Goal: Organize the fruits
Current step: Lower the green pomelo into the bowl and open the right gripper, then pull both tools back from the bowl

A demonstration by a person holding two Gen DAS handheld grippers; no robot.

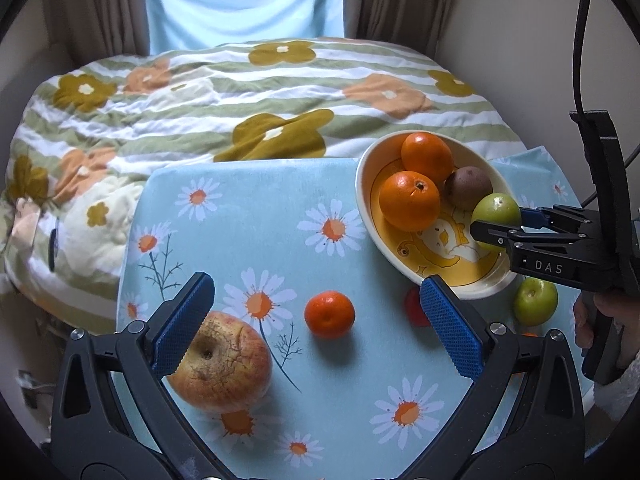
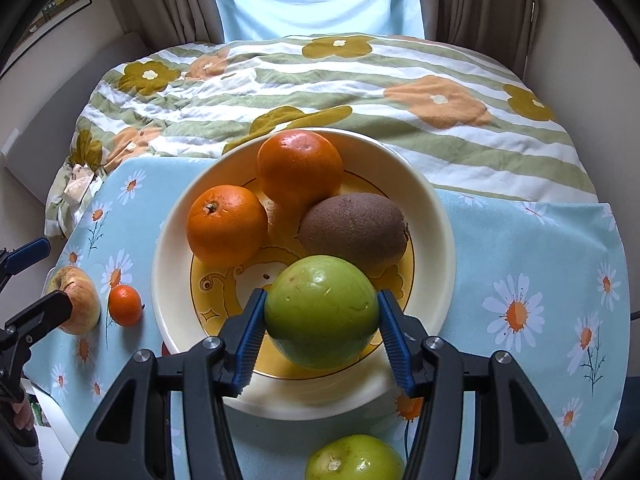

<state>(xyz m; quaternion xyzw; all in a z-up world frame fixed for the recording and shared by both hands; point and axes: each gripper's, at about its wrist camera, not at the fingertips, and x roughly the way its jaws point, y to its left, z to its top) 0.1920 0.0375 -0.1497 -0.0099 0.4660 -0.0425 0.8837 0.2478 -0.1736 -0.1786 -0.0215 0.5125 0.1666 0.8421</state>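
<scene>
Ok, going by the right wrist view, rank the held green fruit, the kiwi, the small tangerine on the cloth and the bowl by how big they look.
1. Bowl
2. Held green fruit, though it is nearest the camera, which flatters it
3. Kiwi
4. Small tangerine, plainly smallest

The right gripper grips the green fruit above the bowl.

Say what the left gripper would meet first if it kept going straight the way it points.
Probably the small orange lying on the daisy tablecloth, roughly centred ahead of the open left gripper. The apple sits beside its left finger; depth is unclear.

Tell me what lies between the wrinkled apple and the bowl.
A small tangerine sits on the cloth between the apple and the bowl, clearest in the left wrist view.
</scene>
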